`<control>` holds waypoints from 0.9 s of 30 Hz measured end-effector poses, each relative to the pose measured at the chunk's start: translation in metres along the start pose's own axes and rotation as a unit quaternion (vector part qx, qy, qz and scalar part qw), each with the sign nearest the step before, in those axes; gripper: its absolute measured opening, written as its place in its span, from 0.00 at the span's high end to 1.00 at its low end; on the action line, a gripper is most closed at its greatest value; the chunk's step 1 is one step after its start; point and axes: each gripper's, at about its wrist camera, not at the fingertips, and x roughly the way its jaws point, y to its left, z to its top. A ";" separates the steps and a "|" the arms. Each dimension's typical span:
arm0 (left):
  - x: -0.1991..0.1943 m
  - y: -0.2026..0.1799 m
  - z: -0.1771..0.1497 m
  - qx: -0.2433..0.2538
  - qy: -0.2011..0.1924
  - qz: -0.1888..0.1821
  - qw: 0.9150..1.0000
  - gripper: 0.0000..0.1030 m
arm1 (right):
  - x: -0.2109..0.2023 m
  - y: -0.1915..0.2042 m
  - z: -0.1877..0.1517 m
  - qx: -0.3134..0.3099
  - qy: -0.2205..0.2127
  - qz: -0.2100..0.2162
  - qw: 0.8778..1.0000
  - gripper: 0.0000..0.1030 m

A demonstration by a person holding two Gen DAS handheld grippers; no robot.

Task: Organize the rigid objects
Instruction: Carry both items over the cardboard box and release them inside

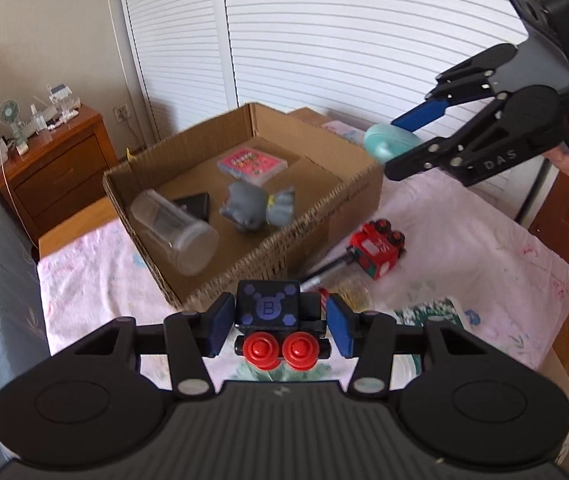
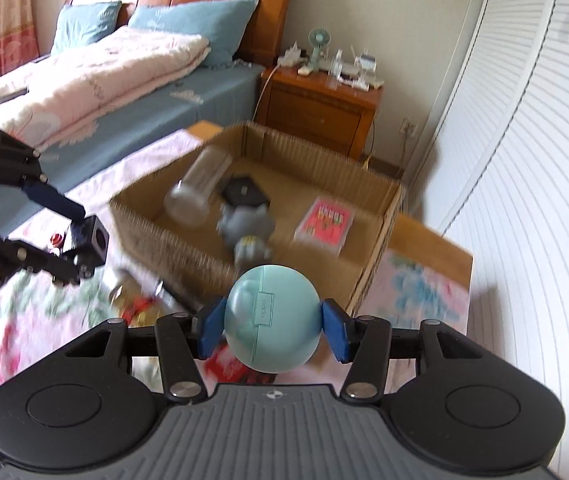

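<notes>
The left gripper (image 1: 280, 322) is clamped on a black toy block vehicle with a purple "B" face and two red round knobs (image 1: 272, 314); its blue pads press the toy's two sides, and the toy sits squarely between them, clear of the table. The right gripper (image 2: 271, 326) grips a pale mint-green egg-shaped plastic case (image 2: 270, 318), one blue pad on each side of the case, which bulges out past the fingertips.

Just beyond both grippers stands an open brown cardboard box (image 1: 348, 196). Inside it lie a clear plastic jar on its side (image 1: 174, 232), a grey toy animal figure (image 1: 256, 210), a flat black piece (image 1: 194, 204) and a pink card pack (image 1: 252, 164).

Beside the box, on the pink floral tablecloth (image 1: 464, 248), sits a red toy train engine (image 1: 376, 250) with a silver pen (image 1: 324, 272) near it.

Further out are a wooden nightstand (image 2: 320, 106) carrying a small green fan (image 2: 318, 46), a bed with blue pillows (image 2: 188, 20), and white slatted doors (image 1: 344, 32).
</notes>
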 end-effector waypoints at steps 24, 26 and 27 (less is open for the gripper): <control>0.091 0.043 0.108 0.002 -0.008 0.028 1.000 0.52 | 0.056 -0.024 0.021 0.073 0.004 -0.002 0.997 0.00; 0.101 0.044 0.112 -0.001 -0.005 0.029 1.000 0.52 | 0.053 -0.023 0.019 0.078 0.005 0.000 0.997 0.00; 0.106 0.045 0.114 -0.003 -0.003 0.031 1.000 0.52 | 0.051 -0.023 0.018 0.081 0.003 0.000 0.997 0.00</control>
